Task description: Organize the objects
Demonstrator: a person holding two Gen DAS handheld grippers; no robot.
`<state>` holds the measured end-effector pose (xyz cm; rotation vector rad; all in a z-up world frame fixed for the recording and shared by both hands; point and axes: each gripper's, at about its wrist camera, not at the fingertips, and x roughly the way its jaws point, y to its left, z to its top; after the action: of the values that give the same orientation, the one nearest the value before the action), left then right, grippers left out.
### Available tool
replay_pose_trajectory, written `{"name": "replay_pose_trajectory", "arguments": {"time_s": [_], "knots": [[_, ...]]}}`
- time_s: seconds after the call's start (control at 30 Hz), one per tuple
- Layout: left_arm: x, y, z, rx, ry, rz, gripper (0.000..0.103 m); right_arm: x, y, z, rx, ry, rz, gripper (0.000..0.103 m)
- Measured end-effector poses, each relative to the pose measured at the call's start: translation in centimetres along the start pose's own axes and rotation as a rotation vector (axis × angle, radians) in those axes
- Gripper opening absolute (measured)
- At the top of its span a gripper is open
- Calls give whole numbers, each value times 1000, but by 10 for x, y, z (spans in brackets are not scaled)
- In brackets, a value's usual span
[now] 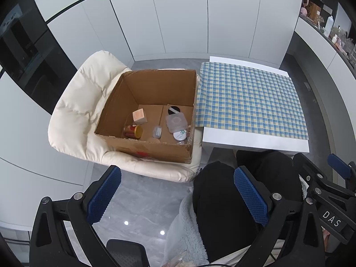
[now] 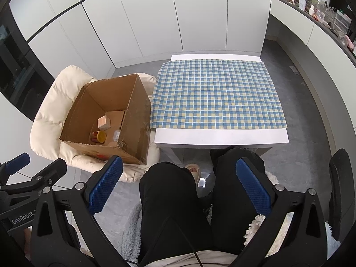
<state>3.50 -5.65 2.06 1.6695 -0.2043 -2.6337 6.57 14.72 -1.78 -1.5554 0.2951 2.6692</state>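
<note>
An open cardboard box stands on a cream cushioned chair, left of a white table with a blue checked cloth. Inside lie a pale wooden cube, a red jar with a yellow lid, a clear plastic case, a white round tin and a small clear tub. My left gripper is open and empty, low over the floor and my lap. My right gripper is open and empty above my knees. The box, cube and jar also show in the right wrist view.
The checked cloth on the table carries nothing. White cabinet doors line the back. A dark counter with bottles runs along the right. My legs in black trousers sit between the grippers. An office chair armrest stands at right.
</note>
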Motion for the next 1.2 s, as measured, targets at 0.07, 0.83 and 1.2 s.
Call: {"name": "replay_pose_trajectory", "arguments": {"time_s": [0.07, 0.83, 1.2], "knots": [[0, 0, 0, -2, 0, 1, 101, 1, 1, -1, -1, 3, -1, 103], [-1, -4, 0, 4, 0, -2, 101, 2, -1, -3, -13, 1, -20, 103], [1, -4, 1, 3, 7, -5, 101, 3, -2, -3, -14, 6, -23, 103]]}}
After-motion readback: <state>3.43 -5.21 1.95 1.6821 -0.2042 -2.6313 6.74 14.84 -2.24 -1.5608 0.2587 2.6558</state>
